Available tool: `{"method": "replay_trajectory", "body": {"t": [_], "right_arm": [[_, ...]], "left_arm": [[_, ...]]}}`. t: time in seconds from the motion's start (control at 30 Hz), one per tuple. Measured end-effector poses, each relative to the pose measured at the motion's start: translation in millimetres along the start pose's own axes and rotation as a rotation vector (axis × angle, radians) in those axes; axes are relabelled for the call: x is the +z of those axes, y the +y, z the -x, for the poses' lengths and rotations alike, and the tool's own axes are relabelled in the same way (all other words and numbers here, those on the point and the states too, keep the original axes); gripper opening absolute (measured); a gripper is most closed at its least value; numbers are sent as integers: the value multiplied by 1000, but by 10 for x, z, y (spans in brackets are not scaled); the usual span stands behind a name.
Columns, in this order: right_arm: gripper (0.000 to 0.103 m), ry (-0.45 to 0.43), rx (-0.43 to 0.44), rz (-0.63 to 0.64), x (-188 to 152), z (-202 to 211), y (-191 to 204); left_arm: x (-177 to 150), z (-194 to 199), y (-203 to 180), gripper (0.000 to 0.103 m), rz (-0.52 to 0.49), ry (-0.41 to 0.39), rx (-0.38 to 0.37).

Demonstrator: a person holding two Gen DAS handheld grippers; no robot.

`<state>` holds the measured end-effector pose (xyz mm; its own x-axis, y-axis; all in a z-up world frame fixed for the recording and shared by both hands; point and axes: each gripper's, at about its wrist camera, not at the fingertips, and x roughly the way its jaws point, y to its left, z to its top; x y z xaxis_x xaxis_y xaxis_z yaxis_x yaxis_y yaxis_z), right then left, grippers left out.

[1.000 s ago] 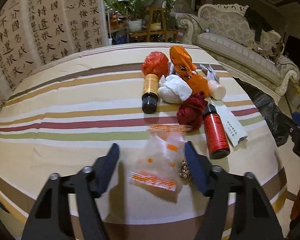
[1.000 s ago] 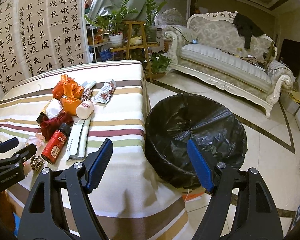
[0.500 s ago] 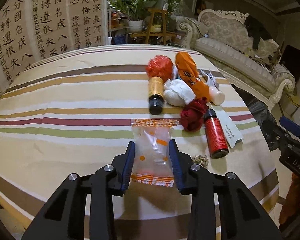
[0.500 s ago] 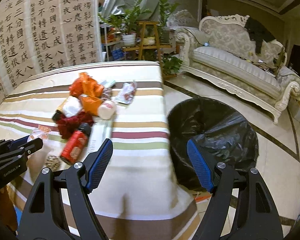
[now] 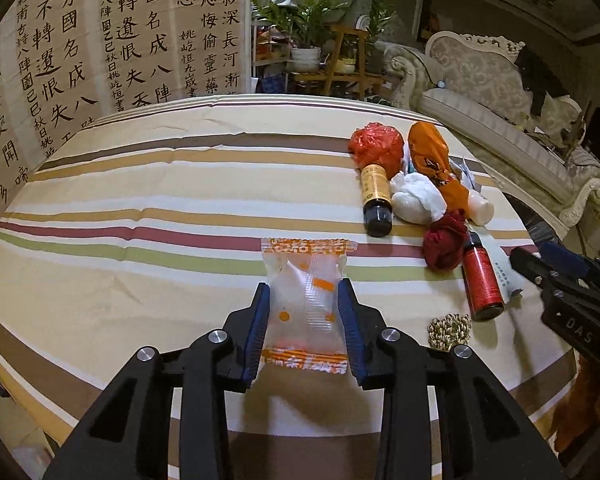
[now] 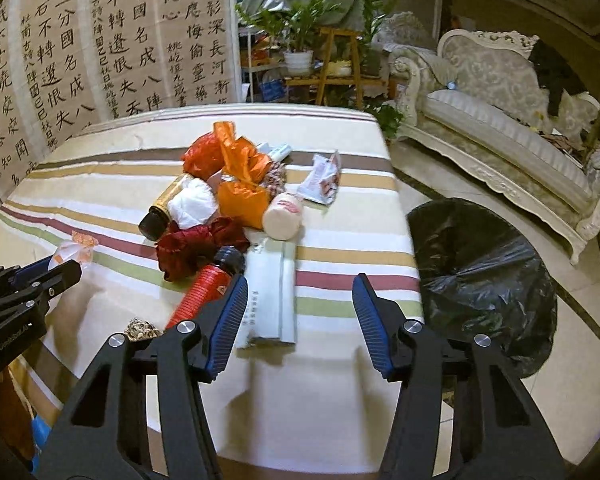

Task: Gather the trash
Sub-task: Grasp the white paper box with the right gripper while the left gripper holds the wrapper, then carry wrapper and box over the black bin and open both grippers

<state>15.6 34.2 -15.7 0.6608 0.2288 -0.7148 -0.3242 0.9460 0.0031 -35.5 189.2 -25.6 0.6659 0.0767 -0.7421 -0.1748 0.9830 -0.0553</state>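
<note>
One clear snack wrapper is pinched in the left gripper. Two dark-capped bottles lie on the table. Right gripper has been closing, nothing between its jaws.

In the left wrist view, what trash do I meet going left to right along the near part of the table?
Clear orange-printed wrapper between the left gripper pads → gold crumpled ball → red bottle → white packet → right gripper.

Two bottles (one red), three crumpled bags, two wrappers.
</note>
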Motion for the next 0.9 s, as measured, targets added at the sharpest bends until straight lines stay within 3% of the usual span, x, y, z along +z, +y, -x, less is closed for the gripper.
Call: {"method": "replay_trajectory", "body": {"t": [0.1,0.27,0.37,0.9], "right_arm": [[52,40,13,9,-2,-89,41],[32,82,66,8,-73,-153,48],[28,69,85,8,-91,-104,48],[23,27,90,-1,-240,148,-94]], "left_arm": [[7,-4,-17,35,5,0,-7],[11,-31,-26,35,9,10,-16],[6,-30,-30,35,7,10,-22],[10,97,-201,35,-11,-24,-41]]}}
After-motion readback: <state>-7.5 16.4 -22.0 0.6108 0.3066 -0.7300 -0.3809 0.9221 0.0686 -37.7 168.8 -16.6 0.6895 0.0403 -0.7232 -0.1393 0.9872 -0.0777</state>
